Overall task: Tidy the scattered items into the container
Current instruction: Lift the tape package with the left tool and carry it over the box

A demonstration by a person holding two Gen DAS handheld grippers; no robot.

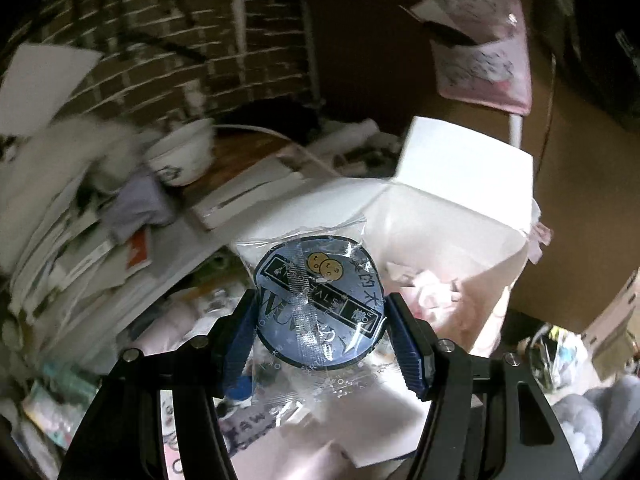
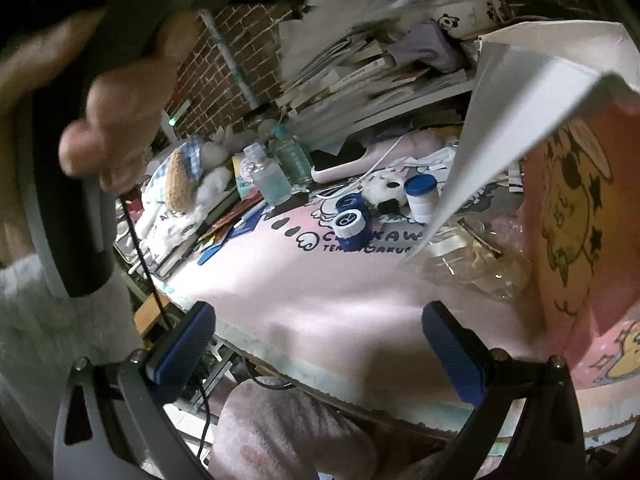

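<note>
My left gripper (image 1: 324,322) is shut on a round blue badge (image 1: 320,300) sealed in a clear plastic sleeve, one blue pad against each side of it. The badge hangs just in front of the open white box (image 1: 460,184), whose flaps stand up and which has pale pink things inside. In the right wrist view the same box (image 2: 568,208) shows a pink cartoon-printed side and a raised white flap (image 2: 516,96) at the right. My right gripper (image 2: 320,344) is open over the near part of the pink mat (image 2: 320,280), with nothing between its fingers.
On the mat lie a blue lens case (image 2: 352,222), a white jar with a blue lid (image 2: 422,198), a clear bottle (image 2: 272,180), plush toys (image 2: 184,184) and crumpled clear wrap (image 2: 472,260). Stacked books and papers (image 2: 360,76) fill the back. A hand (image 2: 112,120) grips the other handle at left.
</note>
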